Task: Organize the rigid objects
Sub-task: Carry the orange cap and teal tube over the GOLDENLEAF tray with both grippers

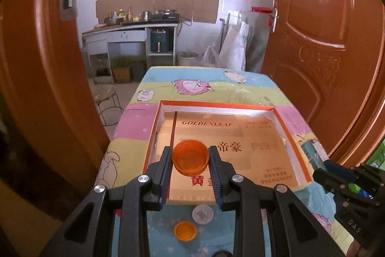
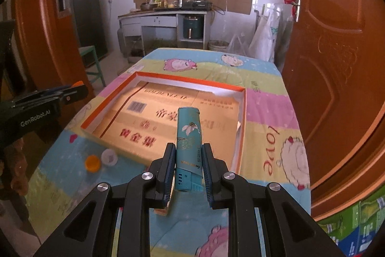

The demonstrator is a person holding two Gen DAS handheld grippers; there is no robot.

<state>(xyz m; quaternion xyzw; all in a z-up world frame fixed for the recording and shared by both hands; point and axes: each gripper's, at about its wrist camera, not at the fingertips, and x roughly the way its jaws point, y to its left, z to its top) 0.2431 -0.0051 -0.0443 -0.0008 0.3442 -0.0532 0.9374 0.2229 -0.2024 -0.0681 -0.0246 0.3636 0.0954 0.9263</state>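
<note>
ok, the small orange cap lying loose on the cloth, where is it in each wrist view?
Left wrist: small orange cap bottom centre, below the jaws, just left of the white cap.
Right wrist: lower left, again left of the white cap.
Shared landmark: the orange-rimmed tray just beyond both caps.

The left gripper (image 1: 190, 155) clamps an orange cap (image 1: 190, 157) above a shallow orange-rimmed box (image 1: 216, 104) on a cartoon-sheep tablecloth (image 1: 192, 86). A smaller orange cap (image 1: 185, 231) and a white cap (image 1: 202, 214) lie just beside each other near the box's front edge.
</note>
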